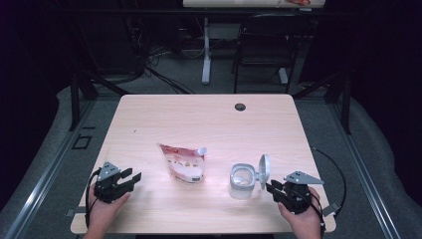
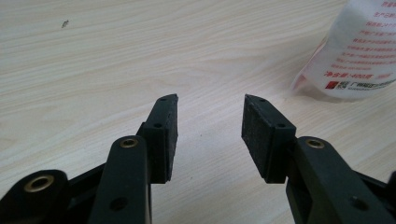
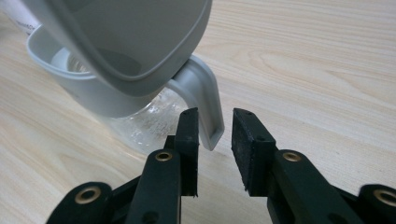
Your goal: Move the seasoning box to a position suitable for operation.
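A clear jar (image 1: 243, 180) with a grey rim stands at the front right of the table, its hinged grey lid (image 1: 264, 171) flipped up. My right gripper (image 1: 271, 188) sits just right of it, open. In the right gripper view the lid's grey tab (image 3: 205, 107) hangs between the jaws of the right gripper (image 3: 215, 130), close to the left pad, with a gap to the right one. A red and white spouted pouch (image 1: 183, 162) lies mid-table. My left gripper (image 1: 133, 179) rests at the front left, open and empty (image 2: 210, 121), with the pouch (image 2: 364, 51) farther off to its right.
The light wooden table (image 1: 209, 119) has a round cable hole (image 1: 240, 106) near its far edge. Behind the table stand a black chair (image 1: 266, 45) and a white desk leg (image 1: 206, 55). Bare wood lies between the left gripper and the pouch.
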The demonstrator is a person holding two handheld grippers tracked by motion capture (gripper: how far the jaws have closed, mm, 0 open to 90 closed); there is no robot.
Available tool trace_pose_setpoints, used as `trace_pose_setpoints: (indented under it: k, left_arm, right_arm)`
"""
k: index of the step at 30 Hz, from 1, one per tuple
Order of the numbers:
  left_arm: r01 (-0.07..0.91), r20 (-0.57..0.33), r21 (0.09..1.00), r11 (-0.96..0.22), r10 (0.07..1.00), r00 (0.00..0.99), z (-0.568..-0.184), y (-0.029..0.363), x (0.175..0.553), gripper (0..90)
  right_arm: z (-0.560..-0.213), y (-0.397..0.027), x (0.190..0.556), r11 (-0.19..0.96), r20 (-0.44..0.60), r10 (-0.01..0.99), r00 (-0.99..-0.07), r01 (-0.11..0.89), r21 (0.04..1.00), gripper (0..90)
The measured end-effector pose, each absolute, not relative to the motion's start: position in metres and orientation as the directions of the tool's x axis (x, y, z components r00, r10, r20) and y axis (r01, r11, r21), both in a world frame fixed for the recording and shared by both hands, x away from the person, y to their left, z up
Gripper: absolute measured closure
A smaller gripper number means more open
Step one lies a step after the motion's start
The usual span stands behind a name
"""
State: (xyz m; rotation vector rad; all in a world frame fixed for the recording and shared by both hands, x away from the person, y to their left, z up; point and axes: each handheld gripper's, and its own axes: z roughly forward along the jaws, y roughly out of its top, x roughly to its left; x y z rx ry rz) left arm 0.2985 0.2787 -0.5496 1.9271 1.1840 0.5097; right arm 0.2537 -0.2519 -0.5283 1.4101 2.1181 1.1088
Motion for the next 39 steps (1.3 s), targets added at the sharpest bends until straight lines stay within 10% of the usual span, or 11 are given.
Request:
trace_pose_setpoints:
  k: [39]
  left_arm:
    - [0.548, -0.067, 0.804, -0.231, 0.881, 0.468, -0.55, 0.283, 0.295, 56.3]
  right_arm:
    - [-0.533, -0.239, 0.261, 0.221, 0.109, 0.888, -0.446, 0.623, 0.75, 82.6]
